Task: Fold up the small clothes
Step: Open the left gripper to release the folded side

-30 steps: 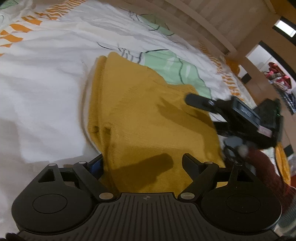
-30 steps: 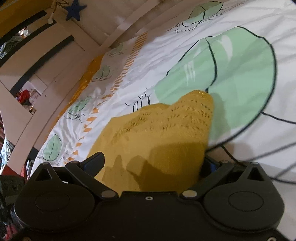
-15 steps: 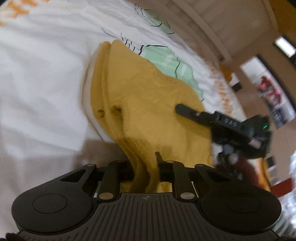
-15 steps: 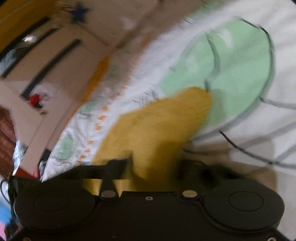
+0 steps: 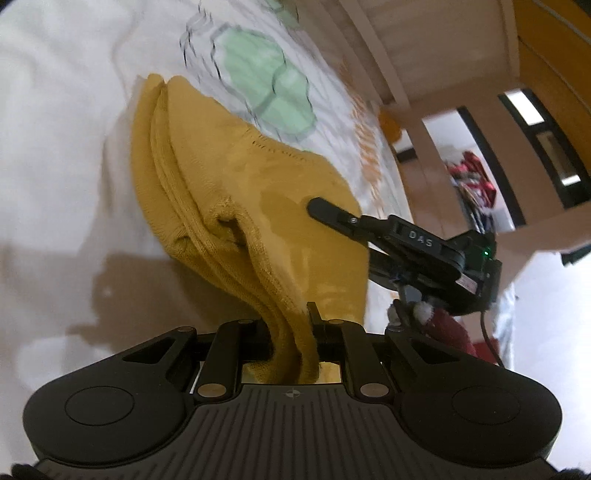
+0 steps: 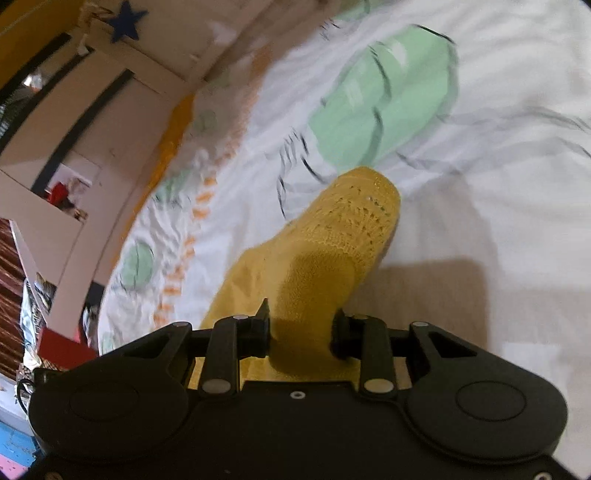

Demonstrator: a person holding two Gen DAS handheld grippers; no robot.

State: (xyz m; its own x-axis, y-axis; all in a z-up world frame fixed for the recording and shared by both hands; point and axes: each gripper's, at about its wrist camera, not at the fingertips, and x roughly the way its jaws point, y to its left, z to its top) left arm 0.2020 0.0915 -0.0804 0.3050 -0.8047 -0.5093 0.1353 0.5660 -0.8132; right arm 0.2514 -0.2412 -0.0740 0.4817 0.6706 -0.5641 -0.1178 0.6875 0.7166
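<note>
A mustard-yellow knitted garment (image 5: 236, 192) lies partly folded on a white bedsheet (image 5: 55, 147) with green leaf prints. My left gripper (image 5: 291, 332) is shut on its near edge, several layers pinched between the jaws and lifted. My right gripper (image 6: 301, 332) is shut on another edge of the same garment (image 6: 332, 243), which rises off the sheet (image 6: 498, 206) toward the jaws. The right gripper also shows in the left wrist view (image 5: 332, 212), one finger lying across the cloth at the right.
A wooden bed frame (image 5: 388, 66) runs along the far edge of the bed. A doorway with red items (image 5: 476, 181) lies beyond it. In the right wrist view a wooden wall with a blue star (image 6: 127, 20) stands at the upper left.
Both grippers have closed on the garment's near edges and lifted them off the sheet. The cloth now bunches up into the jaws instead of lying flat.
</note>
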